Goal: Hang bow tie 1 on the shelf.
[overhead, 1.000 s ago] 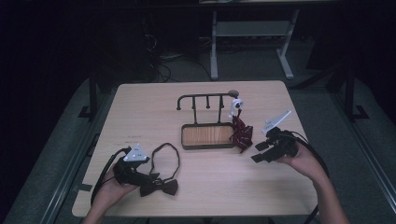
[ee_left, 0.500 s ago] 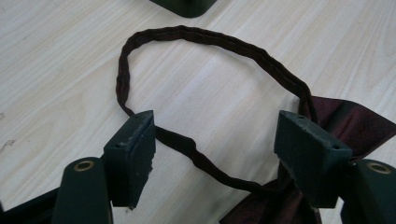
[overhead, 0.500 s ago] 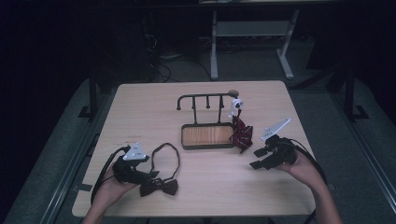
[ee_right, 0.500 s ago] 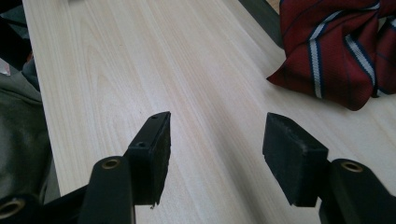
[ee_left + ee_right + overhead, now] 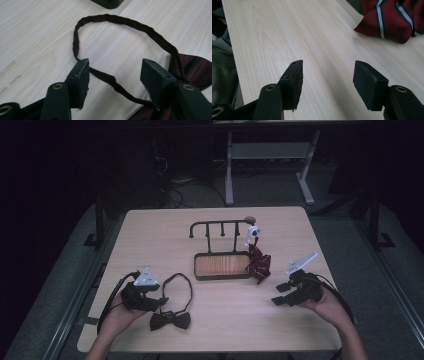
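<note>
A dark maroon bow tie (image 5: pixel 171 320) lies flat near the table's front left, its thin neck strap (image 5: pixel 181 286) looped toward the rack. My left gripper (image 5: pixel 159 301) rests just left of it, open, with the strap (image 5: pixel 110 80) running on the table between its jaws. A red striped tie (image 5: pixel 258 261) hangs from the right end of a small black rack (image 5: pixel 222 227) and bunches on the table. My right gripper (image 5: pixel 280 295) hovers open at the front right, short of the striped tie (image 5: pixel 392 18), with bare wood between its jaws.
The rack stands on a wooden tray base (image 5: pixel 223 265) at mid-table. A white clip-like piece (image 5: pixel 253 231) sits at the rack's right end. A grey sleeve (image 5: pixel 222 75) edges the right gripper view. Dark floor and desk legs (image 5: pixel 229 170) lie beyond the table.
The right gripper has drawn back toward the front edge, away from the striped tie. The left gripper has barely shifted beside the bow tie.
</note>
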Demonstrator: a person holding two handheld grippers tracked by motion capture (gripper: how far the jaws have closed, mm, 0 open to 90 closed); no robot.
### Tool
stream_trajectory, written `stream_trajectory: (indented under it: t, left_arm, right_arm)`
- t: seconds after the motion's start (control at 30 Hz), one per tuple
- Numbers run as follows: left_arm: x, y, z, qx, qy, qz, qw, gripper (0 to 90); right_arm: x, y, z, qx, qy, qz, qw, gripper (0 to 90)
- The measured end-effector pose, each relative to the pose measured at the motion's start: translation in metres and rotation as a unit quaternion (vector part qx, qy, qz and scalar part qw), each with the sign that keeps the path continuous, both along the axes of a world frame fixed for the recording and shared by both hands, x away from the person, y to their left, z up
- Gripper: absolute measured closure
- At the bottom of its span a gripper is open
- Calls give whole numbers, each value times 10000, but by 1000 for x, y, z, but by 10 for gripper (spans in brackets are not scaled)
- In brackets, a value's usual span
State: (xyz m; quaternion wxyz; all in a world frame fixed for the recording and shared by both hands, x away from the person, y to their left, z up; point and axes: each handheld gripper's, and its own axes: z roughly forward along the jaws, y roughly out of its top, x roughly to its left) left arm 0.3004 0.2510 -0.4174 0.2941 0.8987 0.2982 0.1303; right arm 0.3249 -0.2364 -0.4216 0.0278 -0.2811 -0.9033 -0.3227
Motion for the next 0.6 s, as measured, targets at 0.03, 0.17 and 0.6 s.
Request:
stream_trajectory:
  t: [0.03, 0.17, 0.6]
  left_arm:
    - [2, -2, 1, 37, 7, -9, 10000, 450]
    - [11, -6, 5, 240, 37, 32, 9997, 508]
    - [46, -9, 2, 356, 348, 383, 9980, 598]
  right_arm:
    - [-1, -1, -1, 0, 11, -39, 10000, 403]
    - [-2, -3, -1, 34, 11, -99, 9999, 393]
    - [-3, 0, -6, 33, -15, -72, 10000, 385]
